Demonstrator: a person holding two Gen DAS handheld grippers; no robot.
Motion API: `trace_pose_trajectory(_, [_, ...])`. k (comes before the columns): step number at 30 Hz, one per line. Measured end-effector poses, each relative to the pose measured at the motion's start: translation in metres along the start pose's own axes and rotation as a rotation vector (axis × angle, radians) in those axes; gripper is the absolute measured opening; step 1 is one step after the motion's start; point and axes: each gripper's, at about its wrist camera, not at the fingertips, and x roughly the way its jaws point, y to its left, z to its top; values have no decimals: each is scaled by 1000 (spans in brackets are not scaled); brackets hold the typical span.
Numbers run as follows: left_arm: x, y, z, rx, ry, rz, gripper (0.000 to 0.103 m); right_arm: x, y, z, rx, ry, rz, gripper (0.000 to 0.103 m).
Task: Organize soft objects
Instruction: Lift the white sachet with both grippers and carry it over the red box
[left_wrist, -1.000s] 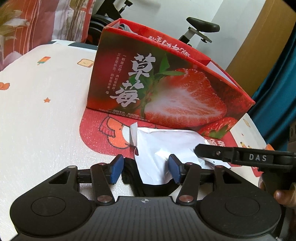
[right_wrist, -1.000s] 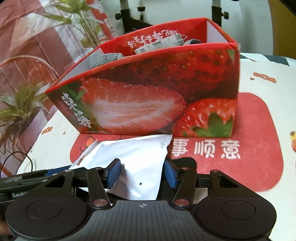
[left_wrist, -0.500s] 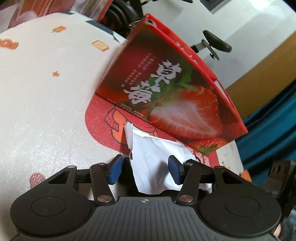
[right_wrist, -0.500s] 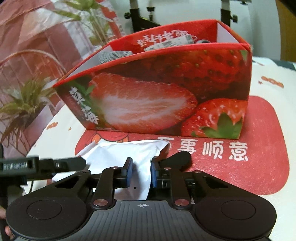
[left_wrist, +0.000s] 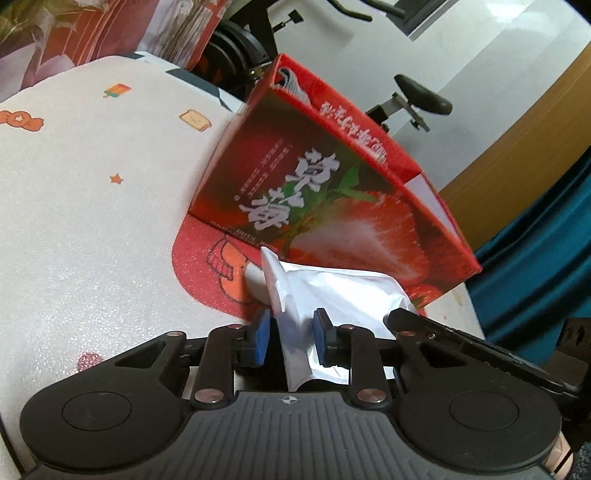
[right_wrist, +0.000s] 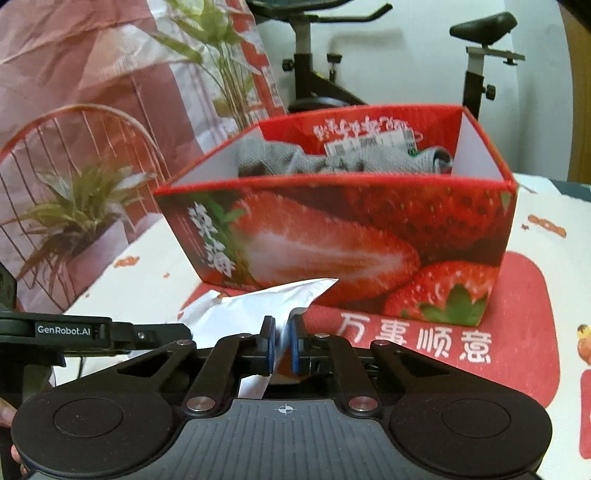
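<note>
A white soft pouch is held up in front of the red strawberry box. My left gripper has narrowed onto the pouch's near end, with a small gap still showing at its left pad. My right gripper is shut on the pouch's other edge. The box is open on top and holds grey cloth items and a labelled packet. Something dark lies under the pouch, mostly hidden.
The box stands on a red patch of the white patterned table cover. An exercise bike and a plant-print curtain stand behind the table. A wooden door and blue curtain are at the right.
My right gripper closed on the pouch and lifted, now looking into the box. My left gripper narrowed around the pouch and tilted. The pouch rose off the table.
</note>
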Motion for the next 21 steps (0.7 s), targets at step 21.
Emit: trace_pose_trajectory(21, [-11, 40, 14, -127, -36, 68, 41, 17, 0, -15, -29, 76, -63, 5])
